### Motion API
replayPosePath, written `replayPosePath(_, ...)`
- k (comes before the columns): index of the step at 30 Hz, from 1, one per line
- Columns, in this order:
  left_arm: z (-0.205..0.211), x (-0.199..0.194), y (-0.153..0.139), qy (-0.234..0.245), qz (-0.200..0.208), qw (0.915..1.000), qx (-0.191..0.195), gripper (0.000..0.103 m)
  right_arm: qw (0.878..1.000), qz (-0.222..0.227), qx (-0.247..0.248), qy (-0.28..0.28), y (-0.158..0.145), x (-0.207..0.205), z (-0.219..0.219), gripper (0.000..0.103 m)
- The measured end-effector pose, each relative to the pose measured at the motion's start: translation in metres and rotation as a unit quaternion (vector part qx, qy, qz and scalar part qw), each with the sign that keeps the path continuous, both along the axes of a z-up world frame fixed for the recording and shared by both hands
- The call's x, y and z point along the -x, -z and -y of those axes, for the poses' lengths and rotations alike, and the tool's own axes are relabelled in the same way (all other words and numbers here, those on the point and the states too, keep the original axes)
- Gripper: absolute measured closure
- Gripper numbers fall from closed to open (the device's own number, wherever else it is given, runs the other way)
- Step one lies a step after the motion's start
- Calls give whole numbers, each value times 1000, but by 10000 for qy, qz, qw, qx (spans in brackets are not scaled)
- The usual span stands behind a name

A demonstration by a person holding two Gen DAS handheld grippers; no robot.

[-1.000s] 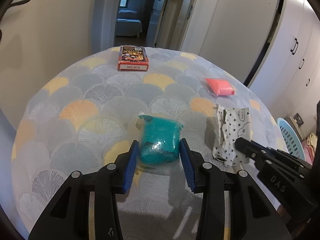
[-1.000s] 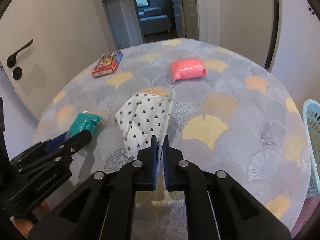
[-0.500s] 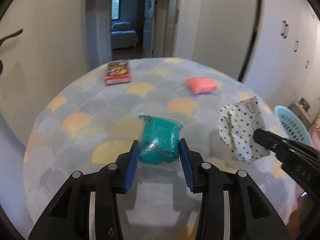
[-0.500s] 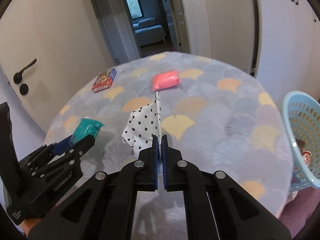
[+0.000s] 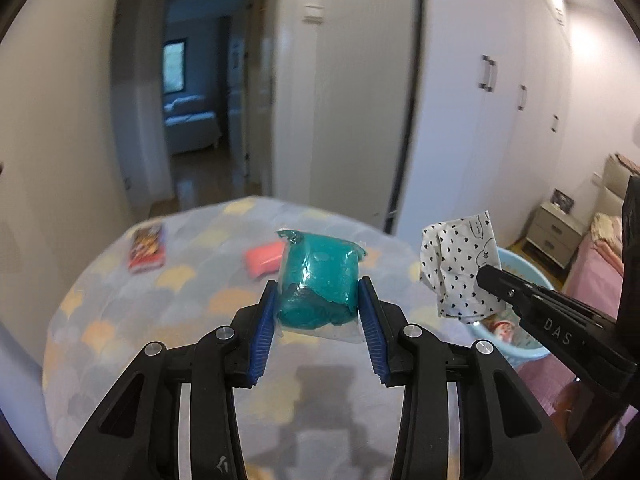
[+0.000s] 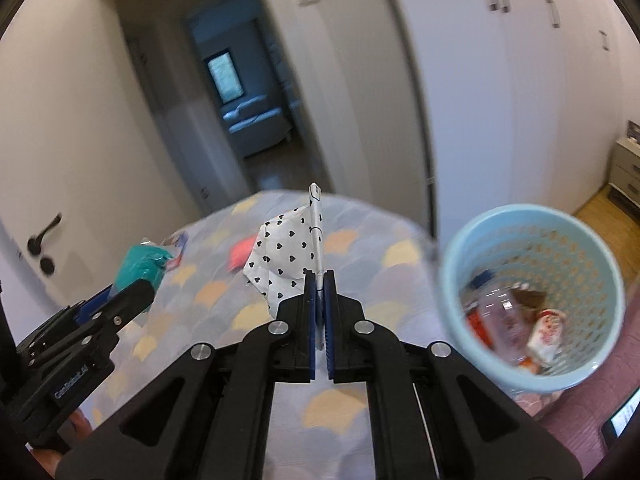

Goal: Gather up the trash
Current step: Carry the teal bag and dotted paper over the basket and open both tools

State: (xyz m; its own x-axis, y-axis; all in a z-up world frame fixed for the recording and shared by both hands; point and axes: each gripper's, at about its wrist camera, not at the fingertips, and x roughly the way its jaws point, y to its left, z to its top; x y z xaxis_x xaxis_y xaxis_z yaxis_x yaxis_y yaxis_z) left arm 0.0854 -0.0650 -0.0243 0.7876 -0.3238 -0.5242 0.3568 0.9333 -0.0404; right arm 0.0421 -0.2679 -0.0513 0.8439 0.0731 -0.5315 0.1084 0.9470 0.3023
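Bedroom table (image 5: 180,360) with scallop-print cloth. We've got the left gripper (image 5: 318,312) clamped on a soft teal bag (image 5: 318,280), centre frame; right gripper (image 6: 319,292) pinched shut on a light, floppy heart-print wrapper (image 6: 284,256) by its edge. Blue basket (image 6: 532,376) lower right.

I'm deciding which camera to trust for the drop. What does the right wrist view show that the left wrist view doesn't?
Only the right wrist view shows the inside of the blue basket, with a clear bottle and wrappers in it, and a door handle.

Only the left wrist view shows the nightstand and the whole red box.

Both show the left hand-held gripper clamping the teal bag, the right hand-held gripper pinching the heart-print wrapper, and the pink packet.
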Motion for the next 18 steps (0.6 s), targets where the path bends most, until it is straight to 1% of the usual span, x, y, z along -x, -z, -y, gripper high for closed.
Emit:
replayPosePath(2,18,-1,-4,105,23,9999,-36,65,9997,60,-50,214,-3,6,20,101)
replayPosePath(6,60,-5,-11,436,14,9990,31,65,9980,117,-124,606,-7,16,61,101)
replayPosePath(11,104,-6,-17,862,29,9962,112,65,9930,165,-231,1149,-10,28,110,101)
replayPosePath(14,135,-12,-12,1148,-109,9932,154,65,9883,140,-256,1500,-7,35,136,101)
replayPosePath(18,166,-23,7,1386,-440,9892,162,65,9827,68,-308,1827,0,42,163,101)
